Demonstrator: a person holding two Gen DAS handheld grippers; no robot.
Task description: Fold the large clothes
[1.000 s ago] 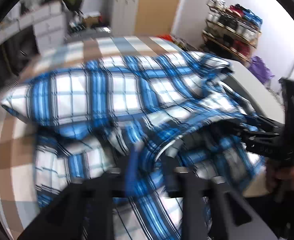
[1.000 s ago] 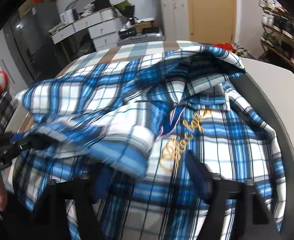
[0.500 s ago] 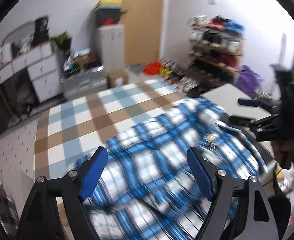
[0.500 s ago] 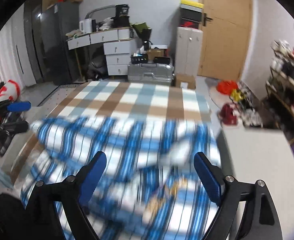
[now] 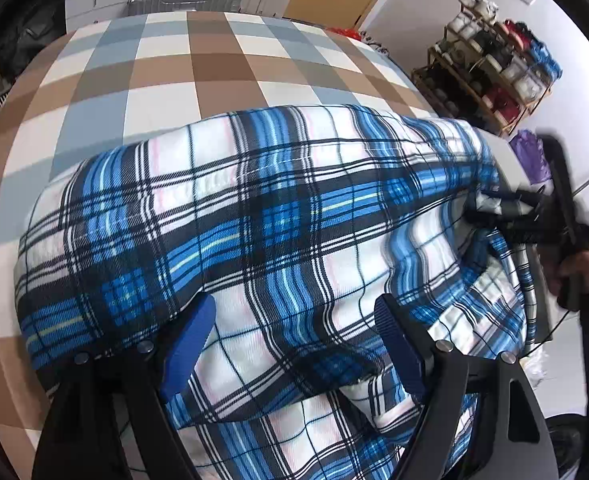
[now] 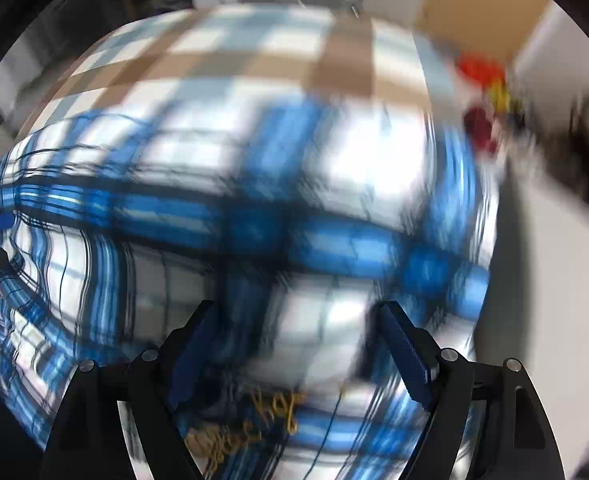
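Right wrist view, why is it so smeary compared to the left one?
Right wrist view: motion blur smears the plaid shirt and checked tablecloth; only the right gripper stays sharp. Left wrist view: shirt crisp and evenly lit, fisheye bulges the checks, blur only at the right edge.

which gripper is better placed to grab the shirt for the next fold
Left, tentatively. The left gripper hangs open right over the shirt, its view sharp. The right gripper, jaws closing on nothing, also hangs above the cloth, but its view is smeared.
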